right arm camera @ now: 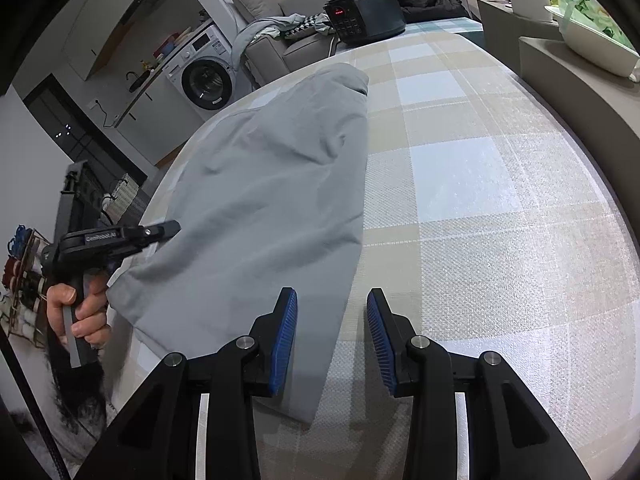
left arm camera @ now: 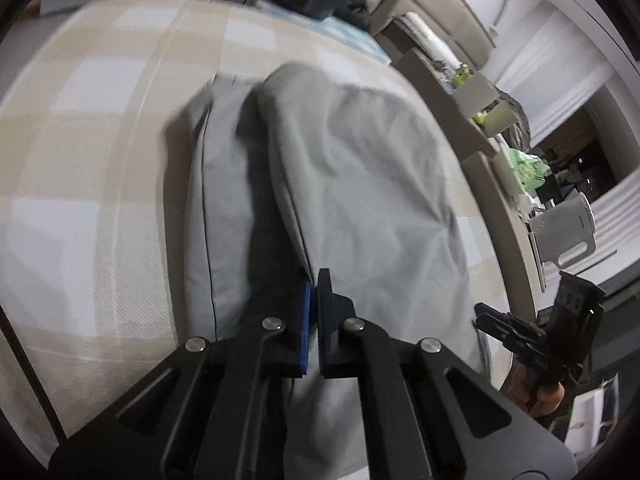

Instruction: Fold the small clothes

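Nearest the left wrist camera, the left gripper (left arm camera: pixel 314 300) has its two black fingers pressed together on a raised fold of the grey garment (left arm camera: pixel 352 184), the blue pad (left arm camera: pixel 306 320) of one finger flat against the cloth. From that pinch the fabric runs away from the camera as a lifted flap, with a dark shadowed gap beside it and a second grey layer lying flat on the checked tablecloth (left arm camera: pixel 92 168). A dark seam line runs down the flat layer. At the right edge of this view the right gripper (left arm camera: pixel 490 322) appears, near the garment's edge.

Seen from the right wrist camera, the right gripper (right arm camera: pixel 332 332) stands with its blue-padded fingers apart and nothing between them, over the near edge of the grey garment (right arm camera: pixel 272 200) where cloth meets the checked tablecloth (right arm camera: pixel 480 184). The left finger sits over the fabric, the right one over bare tablecloth. The garment stretches from here toward the far side of the table. To the left, the person's left hand (right arm camera: pixel 78 312) grips the handle of the left gripper (right arm camera: pixel 170 229) at the garment's left edge.

At the far end of the table sits a black appliance (right arm camera: pixel 364 18) with a red display.
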`<move>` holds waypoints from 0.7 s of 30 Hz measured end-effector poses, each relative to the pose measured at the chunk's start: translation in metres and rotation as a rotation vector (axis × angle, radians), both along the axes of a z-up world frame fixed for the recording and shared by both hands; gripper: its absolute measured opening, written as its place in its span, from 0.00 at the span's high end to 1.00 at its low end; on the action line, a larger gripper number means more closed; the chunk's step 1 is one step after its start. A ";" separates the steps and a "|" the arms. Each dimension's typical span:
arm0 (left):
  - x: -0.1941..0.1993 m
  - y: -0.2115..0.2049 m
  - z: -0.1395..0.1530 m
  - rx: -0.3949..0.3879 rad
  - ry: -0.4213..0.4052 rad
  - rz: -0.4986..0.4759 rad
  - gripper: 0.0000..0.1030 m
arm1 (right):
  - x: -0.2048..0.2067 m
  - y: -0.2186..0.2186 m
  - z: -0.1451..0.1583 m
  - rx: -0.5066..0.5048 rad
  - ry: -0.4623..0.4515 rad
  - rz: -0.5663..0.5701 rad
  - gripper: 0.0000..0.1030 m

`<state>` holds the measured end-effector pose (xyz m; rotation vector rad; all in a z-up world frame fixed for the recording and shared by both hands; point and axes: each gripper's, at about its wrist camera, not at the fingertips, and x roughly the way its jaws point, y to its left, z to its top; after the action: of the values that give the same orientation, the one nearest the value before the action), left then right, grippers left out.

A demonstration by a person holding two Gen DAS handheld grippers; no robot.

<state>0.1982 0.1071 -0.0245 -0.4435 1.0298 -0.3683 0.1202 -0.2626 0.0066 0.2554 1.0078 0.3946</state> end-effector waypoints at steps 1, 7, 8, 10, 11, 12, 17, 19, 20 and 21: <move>-0.002 0.004 0.009 -0.004 -0.025 0.003 1.00 | 0.001 0.000 0.000 -0.002 0.001 -0.002 0.64; 0.008 0.020 0.010 0.130 0.016 0.048 1.00 | 0.006 0.002 -0.003 0.002 0.009 0.000 0.64; 0.012 0.019 -0.002 0.189 0.079 0.050 0.99 | 0.006 0.003 -0.003 0.002 0.009 0.000 0.64; 0.009 0.019 -0.011 0.195 0.105 0.051 0.99 | 0.004 0.006 -0.002 -0.010 0.005 0.006 0.64; 0.003 0.022 -0.009 0.177 0.094 0.056 0.99 | 0.002 0.007 -0.001 -0.014 0.001 0.011 0.64; -0.003 0.025 -0.007 0.165 0.093 0.056 0.99 | 0.001 0.006 -0.001 -0.014 0.000 0.014 0.64; -0.048 0.040 0.002 0.054 0.087 0.042 0.97 | -0.004 0.000 -0.003 -0.008 0.011 0.012 0.64; -0.066 0.043 0.001 0.039 0.107 0.029 0.90 | -0.004 0.000 -0.005 0.010 0.021 0.016 0.64; -0.074 0.044 0.001 0.030 0.111 0.032 0.83 | -0.005 0.001 -0.007 0.015 0.025 0.019 0.64; -0.081 0.045 0.001 0.021 0.109 0.036 0.77 | -0.006 0.003 -0.008 0.016 0.025 0.020 0.63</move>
<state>0.1167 0.1522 -0.0235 -0.4666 1.1295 -0.3030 0.1147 -0.2601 -0.0014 0.2654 1.0328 0.4192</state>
